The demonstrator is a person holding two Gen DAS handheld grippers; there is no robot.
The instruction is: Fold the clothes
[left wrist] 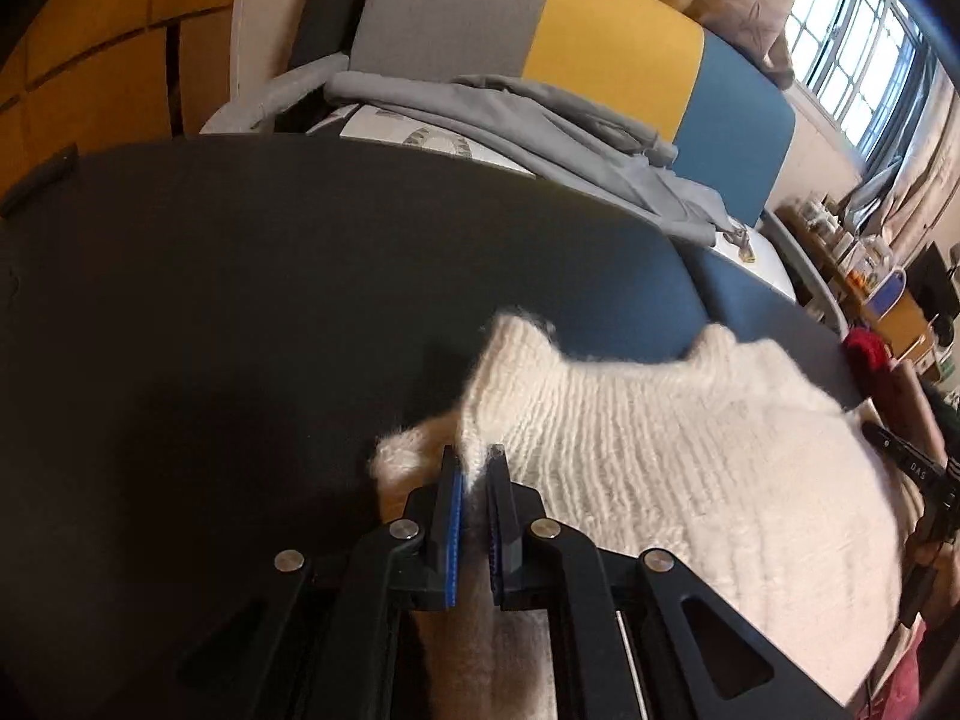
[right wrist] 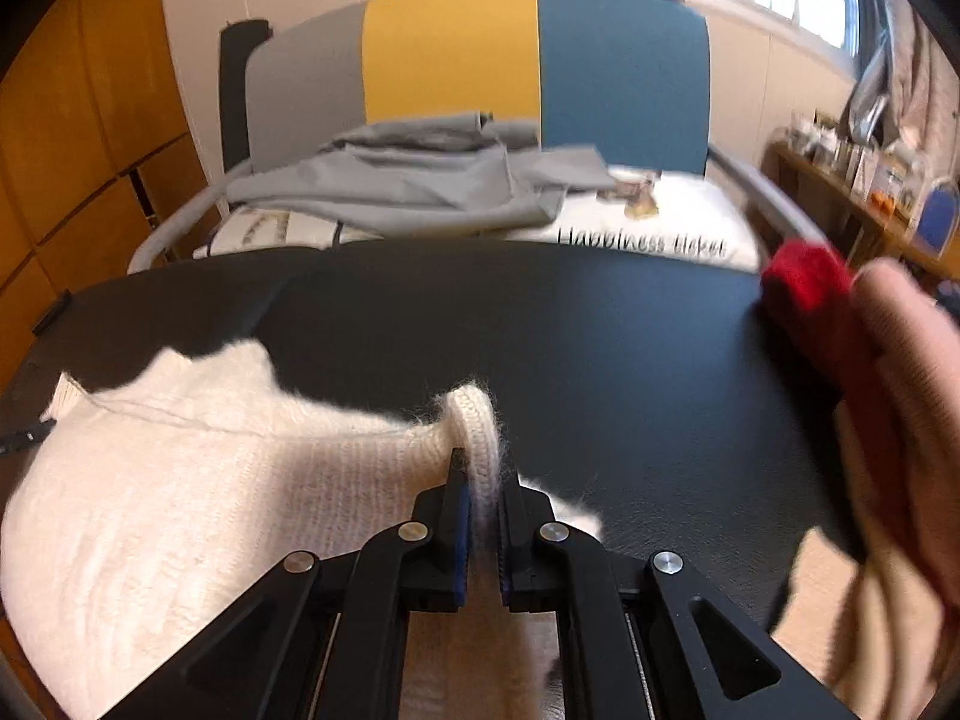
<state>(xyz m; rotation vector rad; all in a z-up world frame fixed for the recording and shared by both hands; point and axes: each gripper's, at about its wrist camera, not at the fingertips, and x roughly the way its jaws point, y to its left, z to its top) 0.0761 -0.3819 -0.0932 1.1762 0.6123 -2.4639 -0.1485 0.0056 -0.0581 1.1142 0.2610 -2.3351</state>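
A fuzzy white knit sweater (left wrist: 690, 468) hangs at the near edge of a black table (left wrist: 240, 300). My left gripper (left wrist: 474, 468) is shut on one ribbed corner of it. My right gripper (right wrist: 480, 480) is shut on another ribbed edge of the same sweater (right wrist: 180, 492), which stretches away to the left in that view over the black table (right wrist: 600, 360). The cloth between the grippers is lifted and slightly taut. A red and beige garment (right wrist: 840, 330) lies at the table's right edge.
Behind the table stands a bed with a grey, yellow and blue headboard (right wrist: 480, 60). Grey clothes (right wrist: 420, 186) lie piled on it. A shelf with small items (right wrist: 870, 180) runs along the right wall under a window. Wooden panels (left wrist: 90, 60) are at the left.
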